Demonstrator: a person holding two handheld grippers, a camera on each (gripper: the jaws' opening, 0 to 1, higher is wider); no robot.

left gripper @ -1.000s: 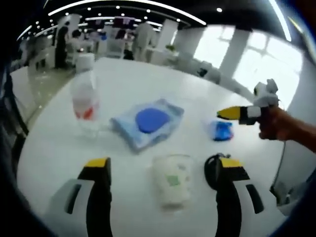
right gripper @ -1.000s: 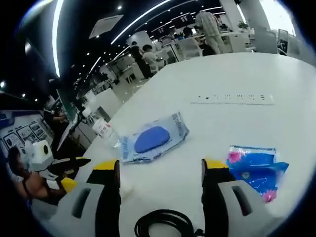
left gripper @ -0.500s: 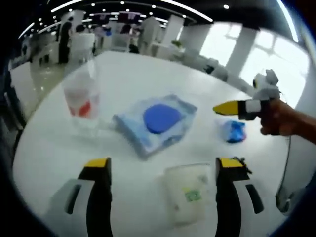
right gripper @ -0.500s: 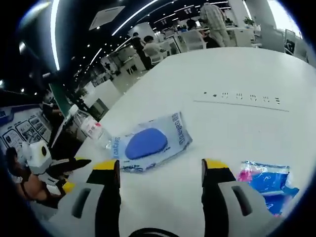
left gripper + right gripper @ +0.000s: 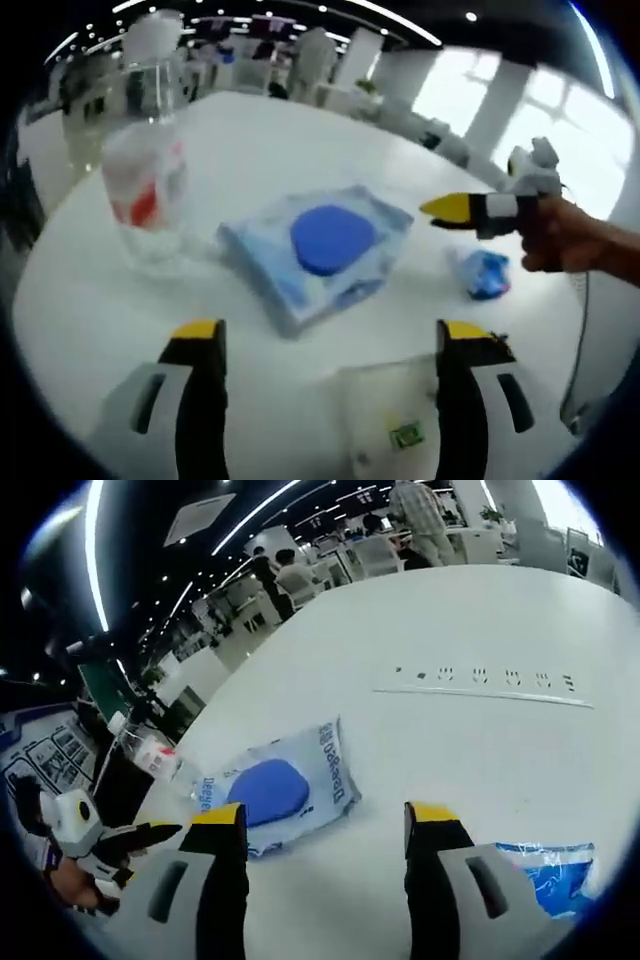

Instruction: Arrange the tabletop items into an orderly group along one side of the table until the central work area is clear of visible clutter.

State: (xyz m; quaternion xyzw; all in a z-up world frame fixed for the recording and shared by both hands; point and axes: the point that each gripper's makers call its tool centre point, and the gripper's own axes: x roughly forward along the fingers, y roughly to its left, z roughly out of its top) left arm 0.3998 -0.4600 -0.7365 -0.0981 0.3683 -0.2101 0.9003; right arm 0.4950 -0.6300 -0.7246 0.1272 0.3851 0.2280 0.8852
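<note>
While my left gripper hovers with jaws spread wide and nothing between them, a translucent plastic cup with a green label lies on its side on the white round table between the tips. Beyond it sits a pale blue wet-wipe pack with a dark blue oval lid; a clear plastic bottle with a red label stands left. My right gripper is likewise parted and empty, a small blue crinkled packet near its right jaw.
</note>
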